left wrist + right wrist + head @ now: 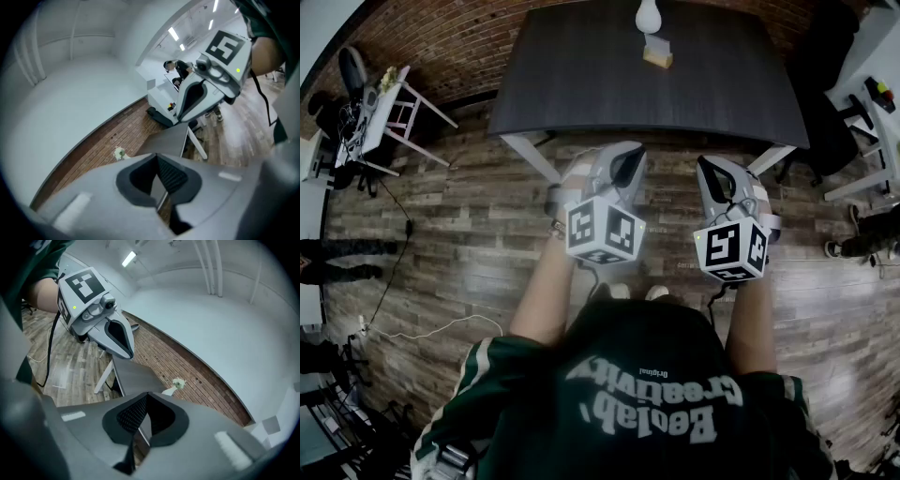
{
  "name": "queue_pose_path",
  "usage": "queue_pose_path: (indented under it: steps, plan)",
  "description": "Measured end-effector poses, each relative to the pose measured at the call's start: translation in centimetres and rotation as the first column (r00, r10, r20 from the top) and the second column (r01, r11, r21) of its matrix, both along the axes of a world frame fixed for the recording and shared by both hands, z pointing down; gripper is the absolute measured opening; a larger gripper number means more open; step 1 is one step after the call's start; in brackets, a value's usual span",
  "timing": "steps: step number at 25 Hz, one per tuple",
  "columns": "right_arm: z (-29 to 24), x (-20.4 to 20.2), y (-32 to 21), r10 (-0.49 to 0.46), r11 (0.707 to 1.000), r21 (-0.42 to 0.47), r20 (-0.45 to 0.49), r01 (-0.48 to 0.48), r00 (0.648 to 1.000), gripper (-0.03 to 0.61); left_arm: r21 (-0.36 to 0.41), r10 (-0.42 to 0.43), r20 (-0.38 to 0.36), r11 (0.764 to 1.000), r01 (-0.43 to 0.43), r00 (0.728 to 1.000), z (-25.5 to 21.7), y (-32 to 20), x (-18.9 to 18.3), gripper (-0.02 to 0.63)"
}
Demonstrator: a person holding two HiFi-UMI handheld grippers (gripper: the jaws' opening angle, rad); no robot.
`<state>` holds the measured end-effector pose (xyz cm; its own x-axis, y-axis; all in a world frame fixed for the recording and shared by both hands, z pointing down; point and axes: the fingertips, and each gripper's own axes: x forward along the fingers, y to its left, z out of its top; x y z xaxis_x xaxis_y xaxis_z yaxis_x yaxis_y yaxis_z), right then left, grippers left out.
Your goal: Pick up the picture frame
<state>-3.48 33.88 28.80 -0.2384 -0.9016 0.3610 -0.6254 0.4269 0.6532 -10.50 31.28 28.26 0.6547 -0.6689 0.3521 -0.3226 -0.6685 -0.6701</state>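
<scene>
Pointing slightly down, left gripper [628,161], right gripper [707,172] abreast

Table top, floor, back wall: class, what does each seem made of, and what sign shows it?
Table top: dark matte wood or laminate, going by the faint streaky grain. Floor: glossy wood-look planks, with seams and light glare. Back wall: red brick, with mortar lines.

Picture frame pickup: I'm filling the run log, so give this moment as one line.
stage: before reach | left tool: shut, empty | right tool: shut, empty | picture frame: on table, untouched
</scene>
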Motion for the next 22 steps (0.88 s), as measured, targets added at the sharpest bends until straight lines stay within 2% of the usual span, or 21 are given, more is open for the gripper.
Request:
queue_pose_path:
  steps: [22]
  plan:
    - [-0.2,1.5,0.0,-0.041,0.999,0.007,0.023,0.041,0.999,0.006,0.009,-0.048,0.0,0.999,0.048,0.999,-0.6,-0.1,1.2,0.002]
